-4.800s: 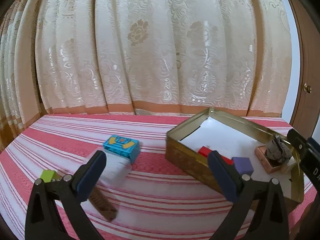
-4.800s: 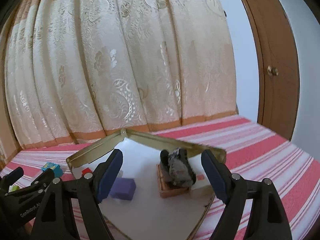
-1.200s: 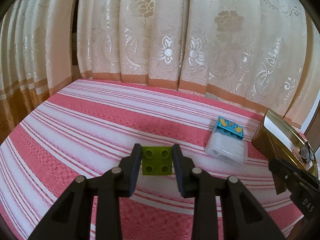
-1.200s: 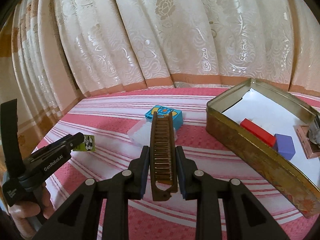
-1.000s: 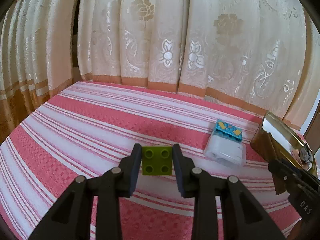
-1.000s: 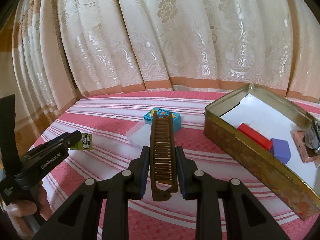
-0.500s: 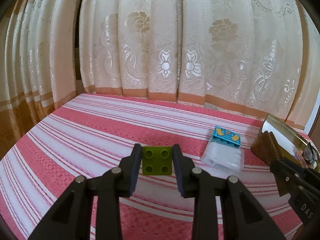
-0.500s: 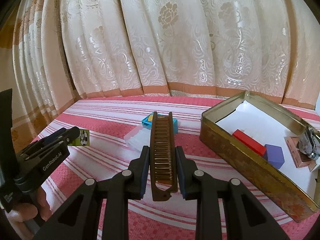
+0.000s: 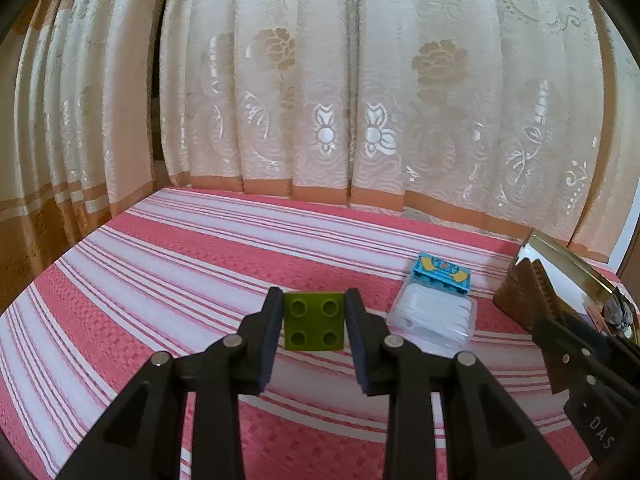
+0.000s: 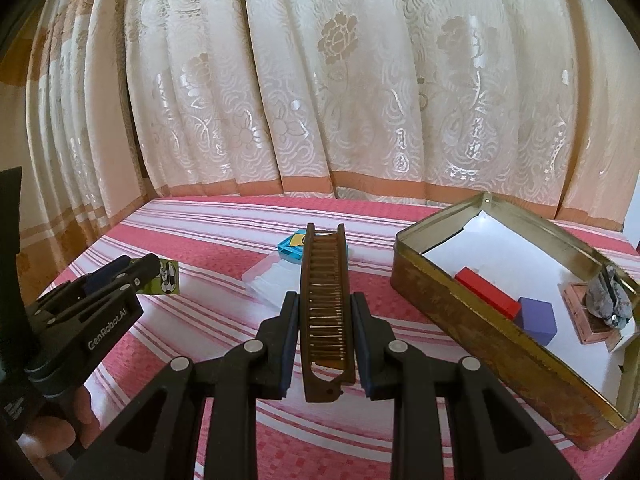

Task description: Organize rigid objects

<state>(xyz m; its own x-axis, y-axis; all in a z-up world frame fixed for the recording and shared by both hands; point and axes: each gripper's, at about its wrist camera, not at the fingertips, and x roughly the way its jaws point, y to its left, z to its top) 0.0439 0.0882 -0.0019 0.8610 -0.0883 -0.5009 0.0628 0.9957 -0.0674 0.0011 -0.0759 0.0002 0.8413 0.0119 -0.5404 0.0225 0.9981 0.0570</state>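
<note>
My left gripper is shut on a green studded brick, held above the striped cloth; from the right wrist view the same brick shows a printed side at the left gripper's tip. My right gripper is shut on a long brown comb that points away from me. The comb's end also shows at the right of the left wrist view. An open gold tin stands at the right, holding a red block, a purple block and a grey lump on a pink square.
A blue printed brick and a clear plastic case lie on the pink striped cloth between the grippers and the tin. Patterned cream curtains hang along the far edge. A hand holds the left gripper.
The left gripper has drifted slightly with the green brick still in it, and the blue brick and tin edge sit a little lower in its view. The right gripper keeps the comb.
</note>
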